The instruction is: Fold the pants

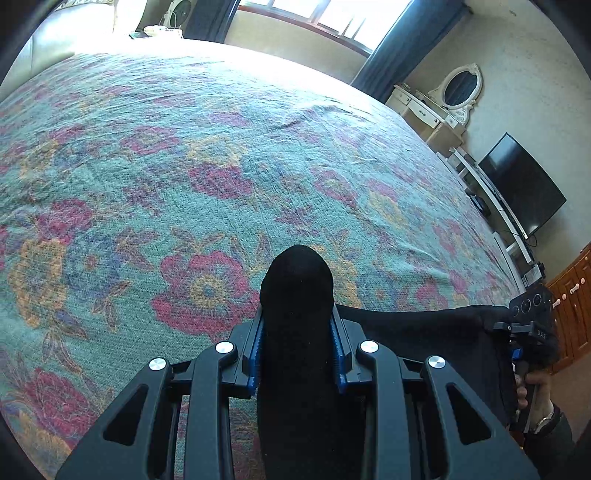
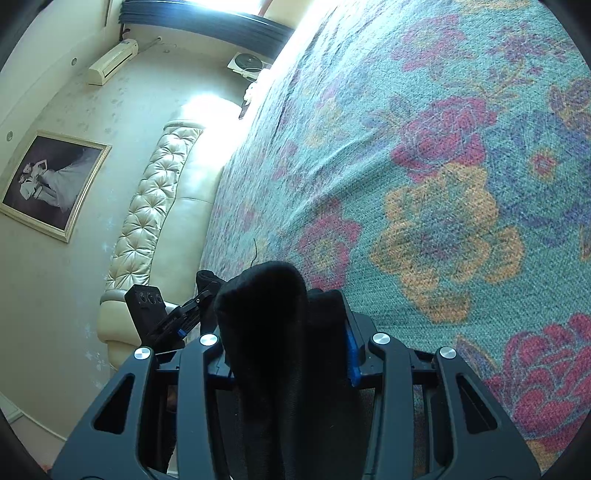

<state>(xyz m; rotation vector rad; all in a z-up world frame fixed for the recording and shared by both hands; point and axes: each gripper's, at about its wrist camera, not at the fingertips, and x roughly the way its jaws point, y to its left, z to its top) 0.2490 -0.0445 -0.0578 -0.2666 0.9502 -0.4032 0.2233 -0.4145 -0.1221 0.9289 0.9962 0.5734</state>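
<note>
Bed (image 1: 221, 155): floral teal spread, lightly wrinkled.
Room: window (image 1: 325, 18), vanity mirror (image 1: 461, 86), TV (image 1: 524, 184).
Left claw (image 1: 297, 328), right claw (image 2: 284, 325): each pinching black pants (image 1: 295, 280).

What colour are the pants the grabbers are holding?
Black. The pants are plain black with no pattern, pinched in both grippers; the left wrist view shows them best.

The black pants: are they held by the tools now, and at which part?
Yes. Both the left tool and the right tool are shut on a bunched edge of the black pants; which part cannot be told.
</note>
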